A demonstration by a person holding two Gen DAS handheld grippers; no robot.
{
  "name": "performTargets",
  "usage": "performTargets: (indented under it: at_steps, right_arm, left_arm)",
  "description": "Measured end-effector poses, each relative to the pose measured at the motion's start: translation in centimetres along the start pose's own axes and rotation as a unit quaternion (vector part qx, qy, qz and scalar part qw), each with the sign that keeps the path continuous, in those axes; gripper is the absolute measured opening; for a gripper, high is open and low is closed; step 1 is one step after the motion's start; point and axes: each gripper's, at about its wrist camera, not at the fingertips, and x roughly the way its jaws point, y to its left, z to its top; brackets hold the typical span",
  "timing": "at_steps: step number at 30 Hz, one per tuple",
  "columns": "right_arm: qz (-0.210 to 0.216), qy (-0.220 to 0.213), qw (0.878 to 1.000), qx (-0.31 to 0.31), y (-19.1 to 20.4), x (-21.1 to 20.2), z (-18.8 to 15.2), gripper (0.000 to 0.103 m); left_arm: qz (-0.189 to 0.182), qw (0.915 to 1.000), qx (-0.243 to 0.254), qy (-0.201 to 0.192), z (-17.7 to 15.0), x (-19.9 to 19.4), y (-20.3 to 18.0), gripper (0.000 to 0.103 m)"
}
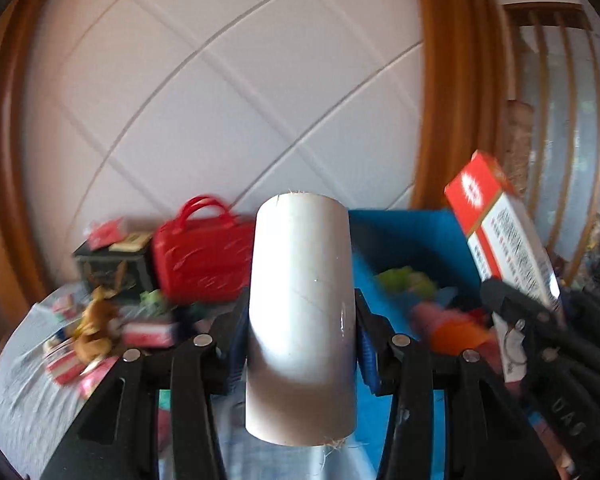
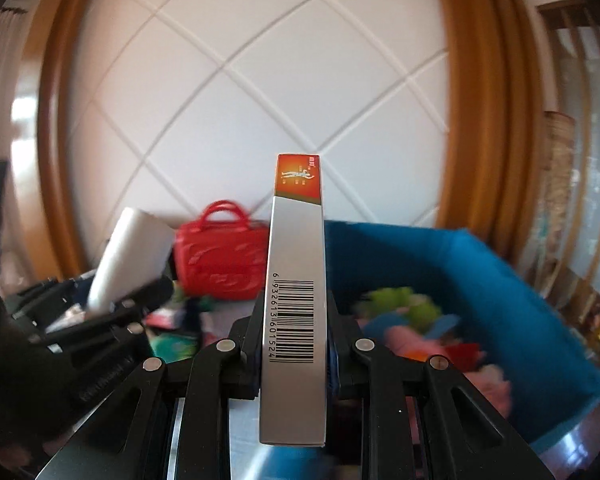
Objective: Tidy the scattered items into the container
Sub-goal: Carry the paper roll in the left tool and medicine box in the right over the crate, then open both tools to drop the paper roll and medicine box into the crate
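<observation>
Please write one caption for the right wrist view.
Right gripper holds a slim barcoded box before the blue bin.

Count: one white cardboard tube (image 1: 302, 312), one flat carton (image 2: 294, 300), one red handbag (image 1: 204, 258), one blue container (image 2: 480, 292) at three o'clock, two grippers.

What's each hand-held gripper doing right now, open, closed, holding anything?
Left hand-held gripper: closed on the white cardboard tube.
Right hand-held gripper: closed on the flat silver box with the barcode.
</observation>
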Motion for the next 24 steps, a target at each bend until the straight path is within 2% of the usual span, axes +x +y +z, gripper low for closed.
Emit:
performTargets:
  at_steps: [3,5,9,12,17,19,24]
  right_arm:
    - [-0.035,0.003,0.999,0.010,-6.0,-0.6,-0.5,0.023]
    - [-0.055,0.014,0.998,0.015,-9.6,-0.6,-1.3,0.023]
    - [-0.083,0.073,0.993,0.028,-16.2,1.0,-4.2,0.023]
    - [-0.083,0.111,0.990,0.039,-19.2,2.7,-6.5,0.023]
    - [-0.077,0.159,0.983,0.056,-22.2,4.9,-9.1,0.023]
    - [-0.077,0.168,0.981,0.061,-23.2,5.4,-9.5,0.023]
    - [-0.080,0.183,0.978,0.065,-24.9,6.1,-10.0,0.023]
  left_arm:
    - [-0.032,0.9994,0.010,0.001,0.7,1.3,-6.1,0.045]
    - [-0.046,0.9986,0.012,0.022,0.6,2.6,-9.5,0.045]
    - [-0.052,0.9919,0.037,0.109,-1.3,7.0,-15.9,0.045]
    - [-0.049,0.9841,0.055,0.162,-3.2,9.6,-19.1,0.045]
    - [-0.045,0.9778,0.073,0.191,-4.5,11.0,-21.9,0.045]
    - [-0.035,0.9764,0.085,0.196,-4.6,11.2,-22.7,0.045]
    - [-0.035,0.9730,0.084,0.212,-5.3,12.0,-23.1,0.045]
